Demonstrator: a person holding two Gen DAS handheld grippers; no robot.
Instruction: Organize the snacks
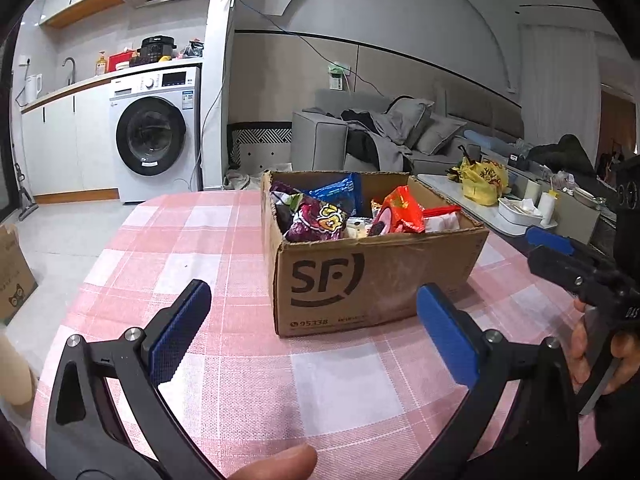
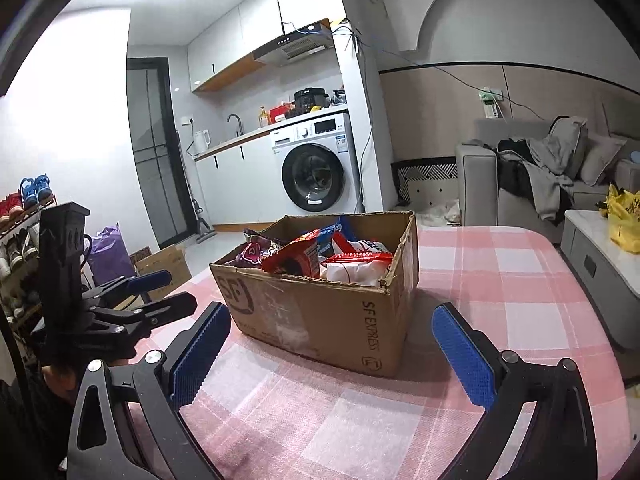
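Snacks (image 1: 320, 220) fill box (image 1: 380, 276); both grippers (image 1: 314, 328) (image 2: 332, 344) hover spread before it

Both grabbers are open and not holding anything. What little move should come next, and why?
Probably move the left gripper forward and up over the cardboard box, toward the purple snack bag at its near corner. Both it and the right gripper are open and empty, and all the snacks sit jumbled in the box.
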